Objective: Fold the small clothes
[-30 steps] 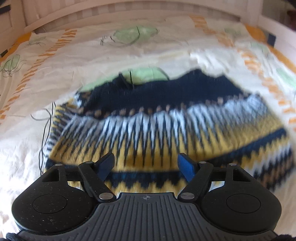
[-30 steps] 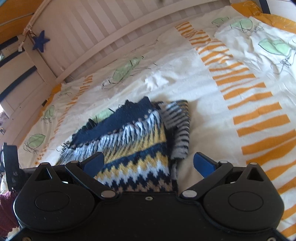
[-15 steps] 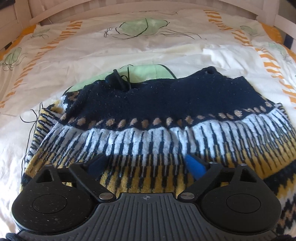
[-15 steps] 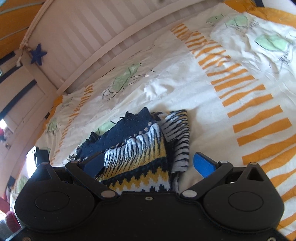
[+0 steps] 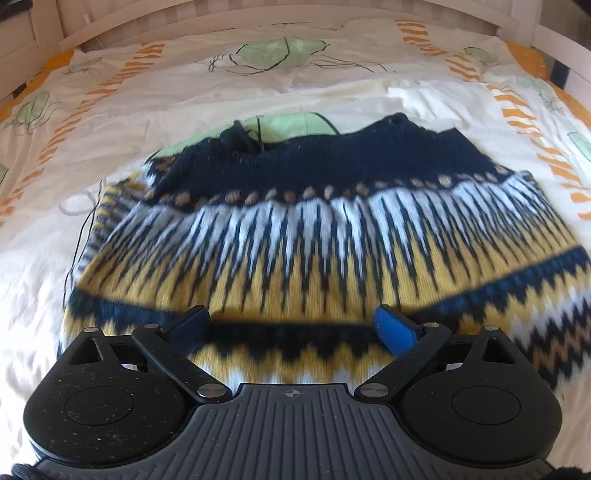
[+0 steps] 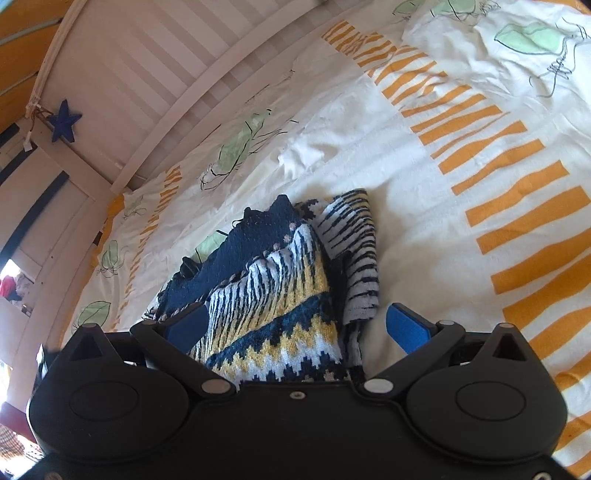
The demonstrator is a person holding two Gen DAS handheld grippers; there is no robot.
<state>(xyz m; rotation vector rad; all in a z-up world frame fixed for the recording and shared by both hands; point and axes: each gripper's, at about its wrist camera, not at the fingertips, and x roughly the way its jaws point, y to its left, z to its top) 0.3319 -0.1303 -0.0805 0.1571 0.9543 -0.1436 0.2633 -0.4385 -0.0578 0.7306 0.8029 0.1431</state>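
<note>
My left gripper (image 5: 291, 326) has drawn back from the patterned knit sweater (image 5: 314, 240), jaws spread wide, empty. Right gripper (image 6: 295, 325): jaws likewise apart. Sweater: folded, lying on the duvet (image 6: 443, 221).

the left wrist view looks forward and down from close above the near edge of the folded sweater (image 5: 317, 236), facing it square on, with the bedspread (image 5: 258, 96) and the white rail (image 5: 229, 22) beyond the fingers. the right wrist view sits close at one end of the same sweater (image 6: 273, 288), tilted, looking along its length, with the slatted rail (image 6: 155, 81) ahead to the left. both views share the sweater and the bedspread (image 6: 461, 177) around it.
</note>
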